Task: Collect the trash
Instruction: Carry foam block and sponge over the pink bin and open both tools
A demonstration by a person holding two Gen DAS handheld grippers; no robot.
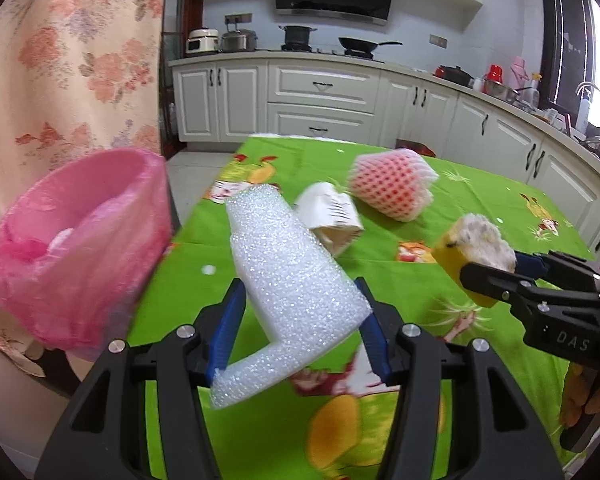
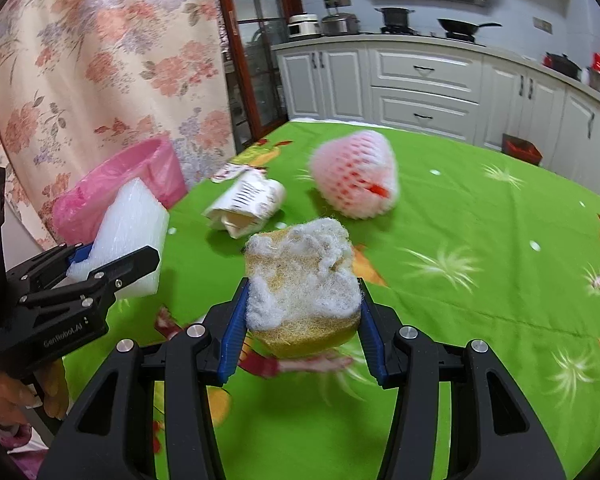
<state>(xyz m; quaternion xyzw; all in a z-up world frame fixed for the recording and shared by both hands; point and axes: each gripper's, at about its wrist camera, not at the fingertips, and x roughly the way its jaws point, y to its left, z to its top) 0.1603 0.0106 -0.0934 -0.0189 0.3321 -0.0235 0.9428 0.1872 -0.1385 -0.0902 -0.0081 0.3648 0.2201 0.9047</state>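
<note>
A: Item one, left gripper (image 1: 296, 320): closed part-way on white foam packing piece (image 1: 288, 280), blue pads against both sides, held clear above the green tablecloth (image 1: 480, 184). Reason for the lifted hold: probably carriage toward the pink-lined bin (image 1: 72, 248), just to the left, beside the table's left edge.

B: Item two, right gripper (image 2: 302, 316): jaws likewise part-way closed, clamped on worn yellow sponge (image 2: 304, 284), frayed white face up, yellow base down. Held off the cloth too, to the right of the foam. Likely second in line for the same bin.

A: Bin position: mouth open, liner folded over the rim, set low against the floral curtain (image 1: 80, 40). Handy for dropping from table height.

B: Items left on the table, far side: crushed paper cup (image 2: 248, 204) lying on its side; red-and-white foam fruit net (image 2: 356, 176) to its right. Neither touched, both well apart from the grippers.

A: Status, by judgement: two pieces in hand, two pending.
</note>
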